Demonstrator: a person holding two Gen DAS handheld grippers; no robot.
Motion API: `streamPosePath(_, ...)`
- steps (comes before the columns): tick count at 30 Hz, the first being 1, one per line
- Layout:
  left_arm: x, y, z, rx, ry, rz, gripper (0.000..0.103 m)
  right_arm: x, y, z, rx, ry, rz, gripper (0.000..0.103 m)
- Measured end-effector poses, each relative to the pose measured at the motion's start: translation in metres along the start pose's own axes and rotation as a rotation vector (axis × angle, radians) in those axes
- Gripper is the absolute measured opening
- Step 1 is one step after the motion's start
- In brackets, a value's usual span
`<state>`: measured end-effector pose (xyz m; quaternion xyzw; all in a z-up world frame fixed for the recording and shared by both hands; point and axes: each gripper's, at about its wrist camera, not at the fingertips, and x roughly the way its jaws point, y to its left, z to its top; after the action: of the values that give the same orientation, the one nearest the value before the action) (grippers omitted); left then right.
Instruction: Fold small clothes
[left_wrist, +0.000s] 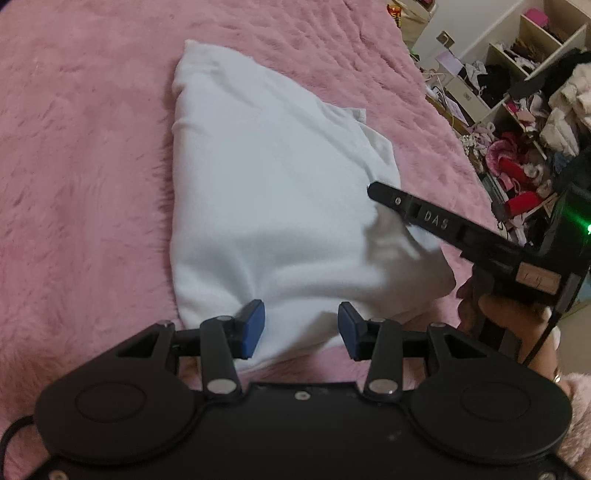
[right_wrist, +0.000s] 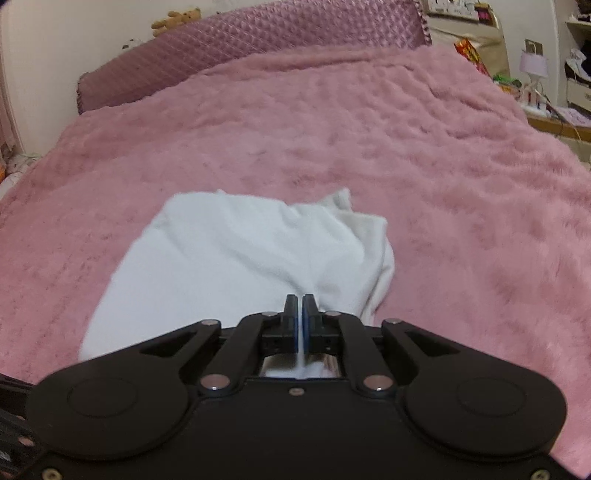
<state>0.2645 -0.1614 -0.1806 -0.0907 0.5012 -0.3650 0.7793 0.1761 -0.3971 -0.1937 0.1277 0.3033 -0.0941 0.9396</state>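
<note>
While the right gripper (right_wrist: 299, 306) is clamped on the white garment's (right_wrist: 236, 254) near edge, the left gripper (left_wrist: 301, 328) hovers released over its near hem, w/ bare pink fur blanket (right_wrist: 424, 147) all round. Cluttered shelves (left_wrist: 524, 85) beyond the bed edge. Garment lies folded, rumpled, mid-bed.
</note>
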Motion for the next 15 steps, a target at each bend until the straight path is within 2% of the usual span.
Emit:
streamPosePath(2, -0.001, -0.002, 0.004, -0.002, 0.005, 0.002, 0.045, 0.0, 0.0, 0.002, 0.004, 0.009, 0.01, 0.002)
streamPosePath(4, -0.01, -0.003, 0.011, 0.001, -0.003, -0.005, 0.045, -0.01, -0.001, 0.008, 0.013, -0.012, 0.05, 0.007)
streamPosePath(5, -0.018, -0.002, 0.017, -0.006, -0.024, -0.007, 0.045, -0.018, -0.005, 0.013, 0.032, -0.03, 0.085, 0.02)
streamPosePath(6, -0.026, 0.001, 0.023, -0.015, -0.048, -0.009, 0.047, -0.024, -0.009, 0.016, 0.049, -0.042, 0.104, 0.046)
streamPosePath(8, -0.039, 0.01, 0.039, -0.032, -0.095, -0.012, 0.05, -0.04, -0.017, 0.023, 0.064, -0.081, 0.09, 0.076)
streamPosePath(10, -0.047, 0.022, 0.053, -0.048, -0.118, 0.001, 0.052, -0.049, -0.028, 0.028, 0.048, -0.084, 0.084, 0.078)
streamPosePath(12, -0.049, 0.036, 0.066, -0.067, -0.116, 0.008, 0.053, -0.05, -0.045, 0.029, 0.065, -0.045, 0.114, 0.078)
streamPosePath(15, -0.042, 0.055, 0.078, -0.101, -0.083, -0.01, 0.053, -0.042, -0.075, 0.023, 0.188, 0.035, 0.197, 0.078)
